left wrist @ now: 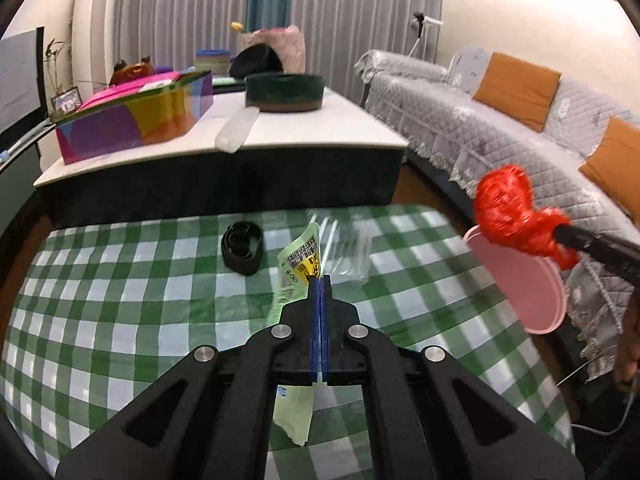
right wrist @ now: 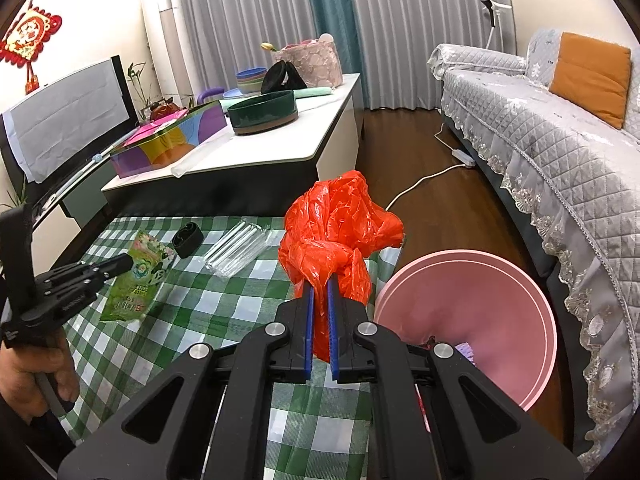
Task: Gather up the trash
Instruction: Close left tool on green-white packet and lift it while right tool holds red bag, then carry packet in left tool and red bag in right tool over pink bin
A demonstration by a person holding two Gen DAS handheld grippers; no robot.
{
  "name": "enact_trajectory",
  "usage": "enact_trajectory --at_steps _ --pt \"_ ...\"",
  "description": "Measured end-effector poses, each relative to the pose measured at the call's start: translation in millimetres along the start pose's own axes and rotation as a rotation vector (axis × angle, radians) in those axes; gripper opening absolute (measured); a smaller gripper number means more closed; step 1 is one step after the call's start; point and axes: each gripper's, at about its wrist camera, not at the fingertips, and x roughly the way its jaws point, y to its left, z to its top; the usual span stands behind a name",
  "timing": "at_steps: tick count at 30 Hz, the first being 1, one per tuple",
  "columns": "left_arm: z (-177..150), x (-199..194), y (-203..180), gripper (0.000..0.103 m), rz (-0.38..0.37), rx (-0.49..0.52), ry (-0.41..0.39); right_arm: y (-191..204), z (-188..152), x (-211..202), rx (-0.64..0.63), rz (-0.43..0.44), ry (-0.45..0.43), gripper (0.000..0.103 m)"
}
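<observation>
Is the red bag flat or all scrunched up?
Scrunched up. The red bag is a crumpled, knotted wad pinched between the right gripper's jaws.

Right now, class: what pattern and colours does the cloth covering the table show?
A green and white check, clearest on the tablecloth in the left wrist view.

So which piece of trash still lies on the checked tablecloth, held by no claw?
The clear plastic wrapper; the green packet and red bag are each gripped.

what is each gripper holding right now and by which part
The left gripper pinches the green wrapper at its edge, partway along its length. The right gripper clamps the red plastic bag by its bunched lower end.
</observation>
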Motion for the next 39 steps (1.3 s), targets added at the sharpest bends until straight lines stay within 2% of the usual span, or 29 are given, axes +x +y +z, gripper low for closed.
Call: enact_trajectory --at_steps 8,19,32,39 --pt "8.2 -32.0 -4.8 0.000 -0.071 -0.016 -0.066 -1.1 2.6 -11.2 0.007 0.000 -0.031 0.006" --pt "10.8 -46.3 -13.3 0.000 -0.089 -0.001 -0.082 -1.6 5.4 -23.6 0.008 -0.003 -0.063 0.006" --pt "21.2 -35.6 -48.1 0.000 -0.141 0.040 -0.074 -24.3 3.6 -40.7 0.032 -0.048 -0.096 0.006" --pt "34.0 -17.6 -76.9 0.000 -0.198 0.046 -0.071 -45.0 2.7 -43.4 0.033 -0.138 -0.101 0.006"
